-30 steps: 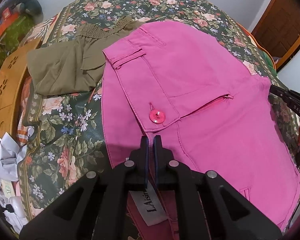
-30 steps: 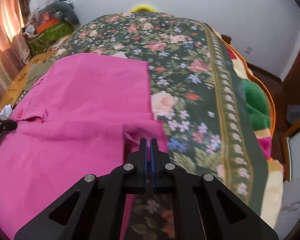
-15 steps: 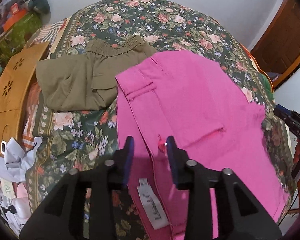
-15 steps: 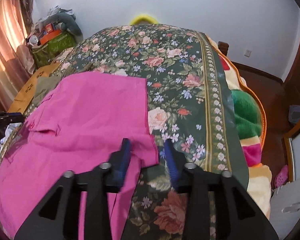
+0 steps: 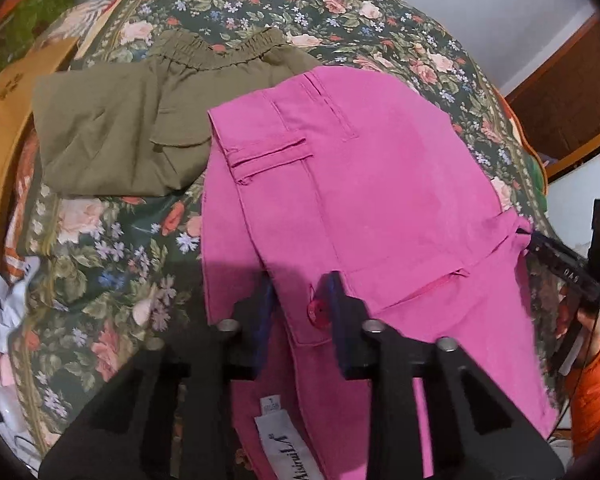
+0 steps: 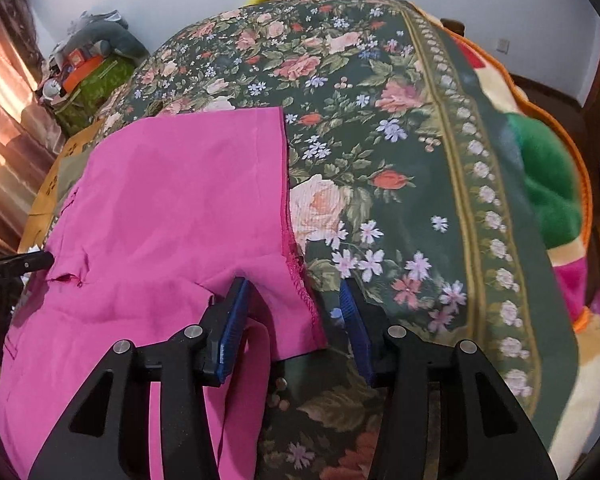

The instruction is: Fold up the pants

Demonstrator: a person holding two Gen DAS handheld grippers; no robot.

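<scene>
Smooth pink pants (image 5: 380, 200) lie folded flat on the floral bedspread (image 6: 400, 128), waistband toward the left tongs (image 5: 298, 312), hemmed leg end toward the right tongs (image 6: 294, 312), long axis running between them. The left tongs are closing astride the red button (image 5: 315, 314), pads not pressing. The right tongs are opening, stitched hem corner between the blue pads (image 6: 232, 320), untouched. Folded olive pants (image 5: 140, 128) with a gathered waistband sit just beside the pink waistband.
</scene>
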